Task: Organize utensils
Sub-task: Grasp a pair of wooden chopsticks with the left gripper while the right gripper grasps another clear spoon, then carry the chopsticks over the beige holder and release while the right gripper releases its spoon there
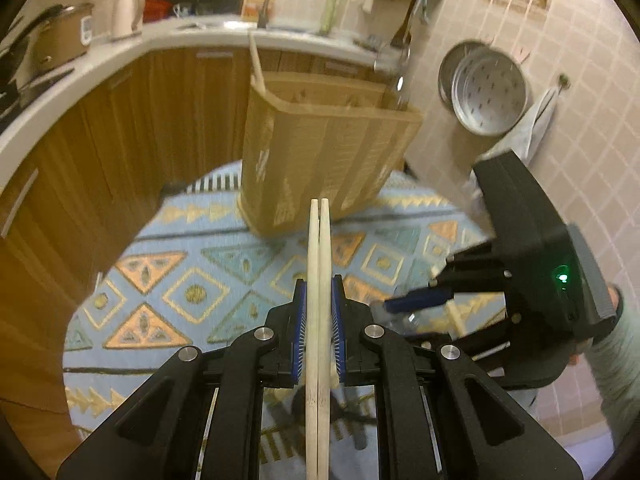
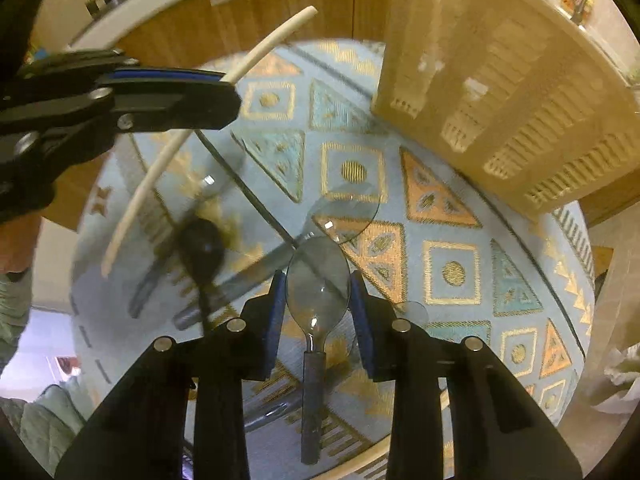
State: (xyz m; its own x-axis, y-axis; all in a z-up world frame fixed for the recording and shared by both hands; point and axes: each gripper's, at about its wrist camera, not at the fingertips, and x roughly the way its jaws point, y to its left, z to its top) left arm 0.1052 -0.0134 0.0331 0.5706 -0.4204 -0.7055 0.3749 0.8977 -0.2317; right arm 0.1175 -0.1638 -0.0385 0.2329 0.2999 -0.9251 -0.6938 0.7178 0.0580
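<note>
The left claw (image 1: 319,312) is clenched on two chopsticks (image 1: 319,264); the right claw (image 2: 318,300) is released — a spoon (image 2: 316,292) lies between its pads.

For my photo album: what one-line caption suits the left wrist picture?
Left gripper clamps a pair of chopsticks, pointing toward the beige utensil basket on a patterned tablecloth.

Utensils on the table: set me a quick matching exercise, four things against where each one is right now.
Things:
1. chopstick pair
2. clear spoon
3. dark spoon
4. beige holder

Places:
A. standing on the tablecloth
B. bowl between the right gripper fingers
C. clamped in the left gripper
D. lying loose on the tablecloth

Pairs: 1-C, 2-B, 3-D, 4-A
</note>
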